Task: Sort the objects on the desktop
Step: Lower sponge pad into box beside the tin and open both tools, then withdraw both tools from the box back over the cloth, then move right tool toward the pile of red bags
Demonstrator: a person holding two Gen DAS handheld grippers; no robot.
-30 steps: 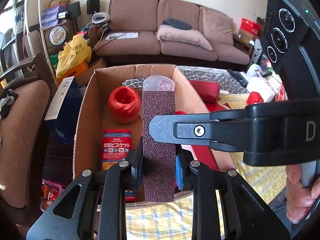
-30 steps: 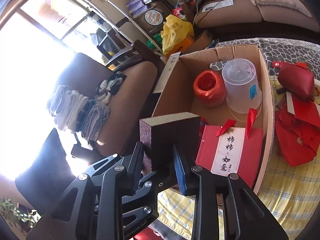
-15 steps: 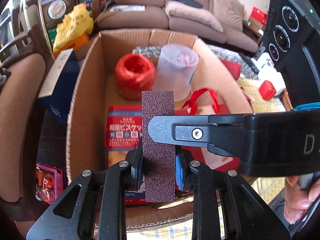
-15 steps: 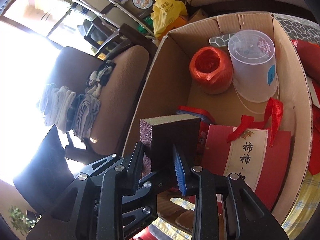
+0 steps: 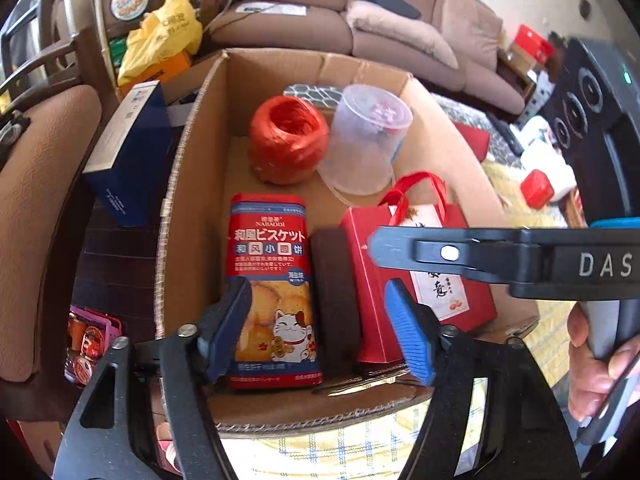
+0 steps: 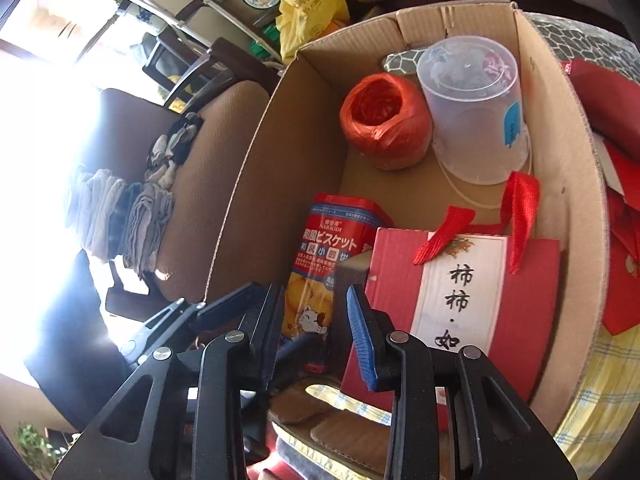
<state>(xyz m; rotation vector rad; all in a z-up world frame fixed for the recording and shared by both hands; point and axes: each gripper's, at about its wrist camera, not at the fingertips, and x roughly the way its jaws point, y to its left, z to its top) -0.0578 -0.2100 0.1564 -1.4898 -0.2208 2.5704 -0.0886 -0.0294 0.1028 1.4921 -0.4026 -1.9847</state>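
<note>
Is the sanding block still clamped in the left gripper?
No: the left gripper has just been opening, and the sanding block stands free in the cardboard box.

Black hand-held gripper (image 5: 318,328), blue ribbed pads (image 5: 410,340), silver screws

Left hand-held gripper (image 5: 320,330) points steeply down, jaws just opened wide, pads touching nothing. Right hand-held gripper (image 6: 314,334) angles down, jaws slightly parted, gripping nothing. A hand (image 5: 596,364) grips the right handle.

Yellow-checked tablecloth (image 5: 516,196) under an open cardboard box (image 5: 192,184), red packets (image 6: 616,208) beside its wall.
</note>
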